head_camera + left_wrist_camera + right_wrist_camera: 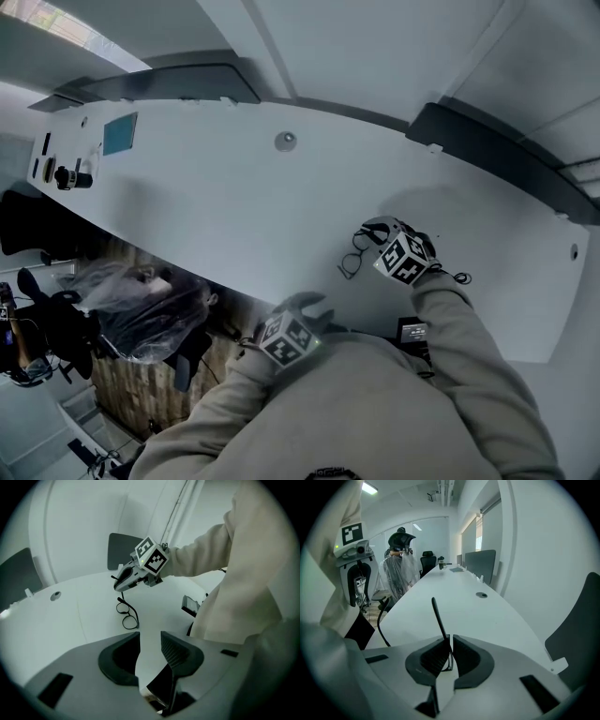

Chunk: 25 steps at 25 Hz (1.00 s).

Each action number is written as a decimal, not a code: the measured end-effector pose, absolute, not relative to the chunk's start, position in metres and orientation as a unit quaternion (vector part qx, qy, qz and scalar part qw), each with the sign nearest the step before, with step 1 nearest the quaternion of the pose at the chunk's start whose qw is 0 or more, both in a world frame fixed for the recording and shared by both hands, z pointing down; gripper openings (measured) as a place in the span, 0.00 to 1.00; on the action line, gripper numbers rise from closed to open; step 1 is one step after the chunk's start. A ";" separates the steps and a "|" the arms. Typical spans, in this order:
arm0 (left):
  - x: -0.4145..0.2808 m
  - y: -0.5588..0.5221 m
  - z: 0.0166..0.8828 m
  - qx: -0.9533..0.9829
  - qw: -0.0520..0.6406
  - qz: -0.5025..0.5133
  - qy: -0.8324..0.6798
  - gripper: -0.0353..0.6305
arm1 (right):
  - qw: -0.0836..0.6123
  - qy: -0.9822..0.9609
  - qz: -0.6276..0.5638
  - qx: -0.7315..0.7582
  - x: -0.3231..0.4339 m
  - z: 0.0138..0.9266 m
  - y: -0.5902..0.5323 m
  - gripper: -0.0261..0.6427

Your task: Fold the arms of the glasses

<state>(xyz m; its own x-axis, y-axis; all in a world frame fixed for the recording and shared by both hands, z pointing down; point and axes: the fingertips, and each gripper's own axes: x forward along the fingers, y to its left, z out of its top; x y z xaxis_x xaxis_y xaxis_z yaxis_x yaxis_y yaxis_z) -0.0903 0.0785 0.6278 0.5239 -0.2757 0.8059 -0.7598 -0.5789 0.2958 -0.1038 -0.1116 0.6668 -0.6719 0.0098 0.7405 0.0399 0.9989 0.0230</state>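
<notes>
Black round-rimmed glasses (pixel 352 262) (pixel 127 614) lie on the white table (pixel 216 206), near its front edge. My right gripper (pixel 373 231) (pixel 118 583) (pixel 451 644) points down at them. Its jaws stand almost together with one thin black arm of the glasses (pixel 438 616) pinched between the pads, and the arm sticks up and away from them. My left gripper (pixel 317 302) (pixel 150 641) (pixel 357 581) hovers at the table's front edge, to the left of the glasses and a short way from them. It is open, with only bare table showing between its fingers.
A small black device (pixel 413 332) (pixel 191 605) lies by the table's front edge, close to my body. A round grommet (pixel 285 141) (pixel 482 595) sits mid-table. Dark partition panels (pixel 497 155) line the far side. A plastic-covered chair (pixel 141 309) stands below the table's left end.
</notes>
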 end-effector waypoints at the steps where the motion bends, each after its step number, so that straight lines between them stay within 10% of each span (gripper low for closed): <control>1: -0.092 0.078 0.628 0.807 0.330 0.368 -0.324 0.26 | 0.406 -0.913 -0.020 -0.015 -0.103 0.667 -0.110 0.09; 11: -0.127 0.047 0.607 0.797 0.411 0.236 -0.376 0.25 | 0.330 -0.944 0.018 -0.001 -0.082 0.593 -0.117 0.08; 17: -0.111 -0.004 0.523 0.813 0.528 -0.026 -0.242 0.39 | 0.231 -0.973 -0.023 0.007 -0.061 0.452 -0.116 0.08; 25: -0.034 -0.047 0.456 0.829 0.543 -0.108 -0.079 0.42 | 0.225 -0.969 -0.099 0.012 -0.040 0.351 -0.101 0.08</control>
<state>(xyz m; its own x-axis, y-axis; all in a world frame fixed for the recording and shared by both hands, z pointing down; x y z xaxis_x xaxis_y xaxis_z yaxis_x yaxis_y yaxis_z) -0.0339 -0.0468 0.4556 0.9640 -0.2490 -0.0929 -0.0143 -0.3978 0.9174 -0.0396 -0.1010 0.3508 -0.8983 -0.0686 0.4340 0.0203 0.9802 0.1969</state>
